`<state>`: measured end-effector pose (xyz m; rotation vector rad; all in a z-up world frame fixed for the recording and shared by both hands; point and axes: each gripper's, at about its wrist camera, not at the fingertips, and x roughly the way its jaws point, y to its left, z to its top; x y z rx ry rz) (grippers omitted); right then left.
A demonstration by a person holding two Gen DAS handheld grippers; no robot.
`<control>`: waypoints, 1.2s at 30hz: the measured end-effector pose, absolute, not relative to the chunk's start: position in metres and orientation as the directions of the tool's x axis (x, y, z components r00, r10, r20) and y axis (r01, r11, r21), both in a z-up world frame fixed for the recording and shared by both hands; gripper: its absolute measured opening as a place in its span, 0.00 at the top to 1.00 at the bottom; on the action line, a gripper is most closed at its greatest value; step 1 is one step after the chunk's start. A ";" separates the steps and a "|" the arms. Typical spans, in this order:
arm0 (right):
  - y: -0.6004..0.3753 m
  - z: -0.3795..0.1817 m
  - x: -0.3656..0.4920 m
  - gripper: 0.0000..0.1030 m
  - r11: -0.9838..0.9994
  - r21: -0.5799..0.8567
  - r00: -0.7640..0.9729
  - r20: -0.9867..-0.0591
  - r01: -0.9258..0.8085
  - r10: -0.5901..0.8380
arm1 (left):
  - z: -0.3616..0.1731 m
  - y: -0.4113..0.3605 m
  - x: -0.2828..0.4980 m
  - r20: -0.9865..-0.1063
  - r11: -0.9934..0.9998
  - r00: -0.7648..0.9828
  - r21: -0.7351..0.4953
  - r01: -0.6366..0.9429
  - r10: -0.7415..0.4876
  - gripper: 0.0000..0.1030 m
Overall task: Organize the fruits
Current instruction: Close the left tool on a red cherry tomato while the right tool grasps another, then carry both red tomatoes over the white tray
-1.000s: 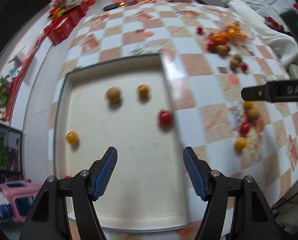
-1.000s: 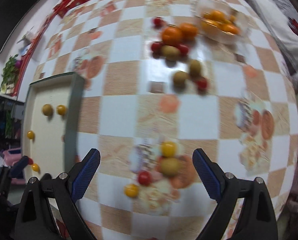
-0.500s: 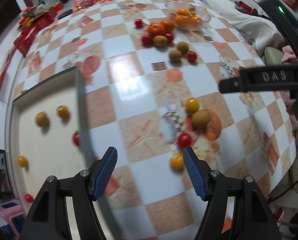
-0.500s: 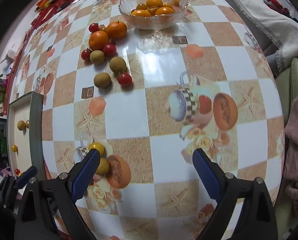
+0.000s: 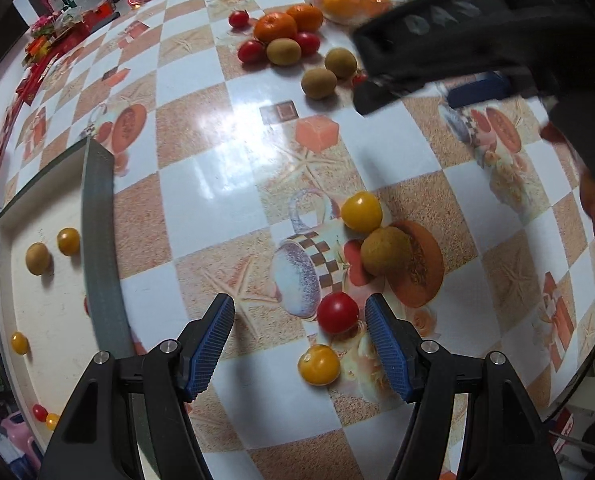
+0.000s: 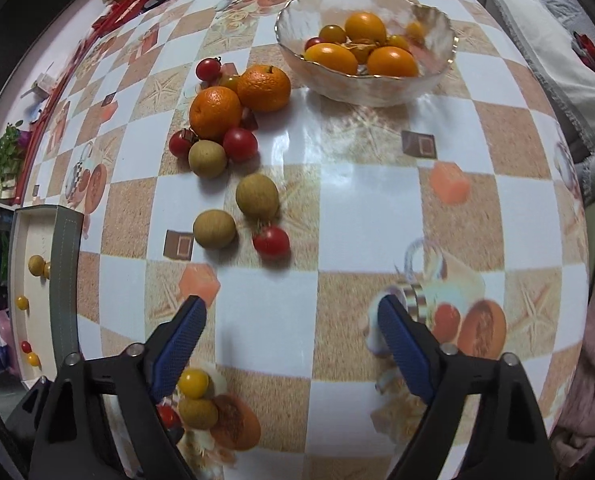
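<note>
My left gripper (image 5: 299, 340) is open and empty just above the table. A red cherry tomato (image 5: 337, 312) lies between its fingertips, nearer the right one. A yellow tomato (image 5: 319, 364) lies just below it; another yellow tomato (image 5: 361, 212) and a brown longan (image 5: 385, 250) lie beyond. My right gripper (image 6: 291, 334) is open and empty over bare tablecloth. Ahead of it lie two longans (image 6: 215, 229), a red tomato (image 6: 271, 242), two oranges (image 6: 215, 112) and a glass bowl (image 6: 437, 20) of fruit.
A cream tray with a grey rim (image 5: 97, 240) at the left holds several small fruits; it also shows in the right wrist view (image 6: 63, 272). The right gripper's body (image 5: 457, 28) crosses the upper right of the left wrist view. A sofa lies beyond the table's right edge.
My left gripper has swung right from over the tray to the loose fruit on the tablecloth. My right gripper has moved forward towards the oranges and bowl. Both stay open.
</note>
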<state>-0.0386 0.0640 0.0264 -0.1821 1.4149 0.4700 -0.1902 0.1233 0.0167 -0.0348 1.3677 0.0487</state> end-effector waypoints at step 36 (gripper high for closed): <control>0.023 0.041 -0.082 0.81 0.899 0.241 0.075 -0.955 -0.365 0.287 | 0.051 0.169 -0.209 -0.965 0.982 0.248 -0.126 -0.139 -0.088 0.79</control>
